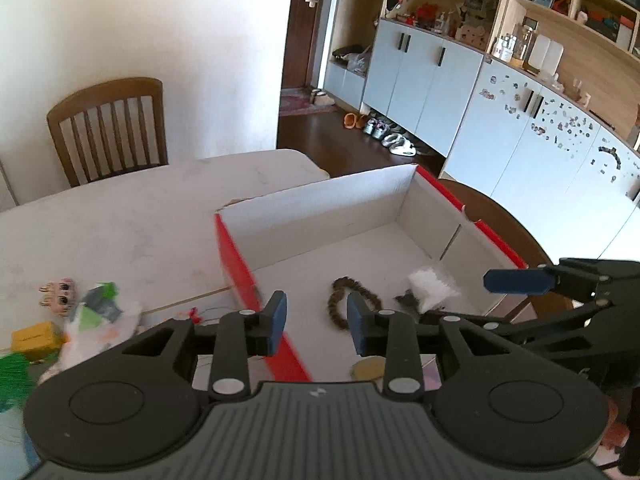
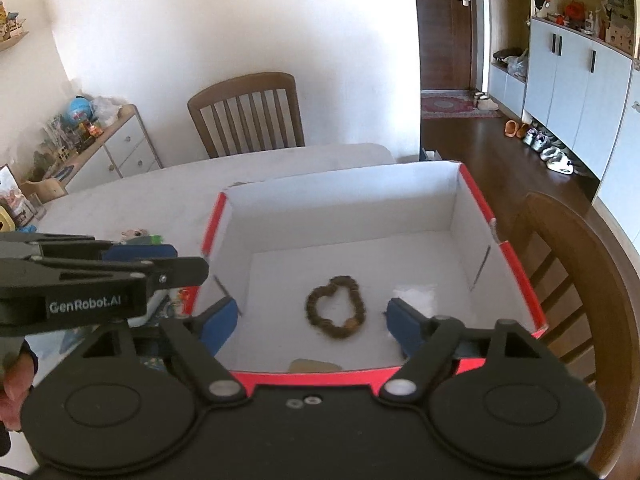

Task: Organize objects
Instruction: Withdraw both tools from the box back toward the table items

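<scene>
Bright daylight — fisheye-warped, slightly blurred

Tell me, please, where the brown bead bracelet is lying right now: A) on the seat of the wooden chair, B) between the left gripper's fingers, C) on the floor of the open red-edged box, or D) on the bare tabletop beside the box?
C: the brown bead bracelet lies flat on the white floor of the open red-edged box, with both grippers open and holding nothing.

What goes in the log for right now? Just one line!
left gripper: open, empty | right gripper: open, empty, over box | in box: bracelet, white fluff | toys on table
</scene>
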Tool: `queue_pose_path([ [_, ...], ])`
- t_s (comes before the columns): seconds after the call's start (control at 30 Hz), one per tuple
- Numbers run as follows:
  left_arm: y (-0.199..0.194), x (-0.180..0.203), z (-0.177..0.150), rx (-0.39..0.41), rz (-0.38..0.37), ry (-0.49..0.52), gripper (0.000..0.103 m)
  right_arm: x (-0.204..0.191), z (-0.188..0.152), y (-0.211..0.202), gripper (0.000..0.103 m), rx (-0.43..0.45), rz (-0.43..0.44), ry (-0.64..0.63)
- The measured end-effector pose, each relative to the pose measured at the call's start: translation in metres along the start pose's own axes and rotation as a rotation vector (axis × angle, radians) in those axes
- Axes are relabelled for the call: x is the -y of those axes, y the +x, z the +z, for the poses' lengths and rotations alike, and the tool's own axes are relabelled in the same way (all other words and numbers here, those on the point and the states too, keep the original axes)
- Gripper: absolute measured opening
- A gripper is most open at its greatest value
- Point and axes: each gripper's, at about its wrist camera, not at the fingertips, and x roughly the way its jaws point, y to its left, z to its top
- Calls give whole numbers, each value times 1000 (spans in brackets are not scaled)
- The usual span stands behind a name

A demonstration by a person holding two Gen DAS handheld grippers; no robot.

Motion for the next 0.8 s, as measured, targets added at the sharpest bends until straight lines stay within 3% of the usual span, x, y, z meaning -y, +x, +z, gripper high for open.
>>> queue_pose_path([
  [0.03,-3,-4,-2,3,0,0,37,-4,-1,-1,84,3,1,2],
  [0.1,-11,-14,-6,12,-2,-7,53,-14,-2,-2,85,7,4,4],
  [0.23,-24,-32,-13,24,2,-12,54,-34,-4,-4,87,19,0,-7],
  [0.33,-34,-46,-19,33,9,-20,65,-52,-6,-3,89,26,-3,-12],
  [0.8,-76,-111,-45,83,48,-60,84,-118,-11,6,96,34,18,-19],
])
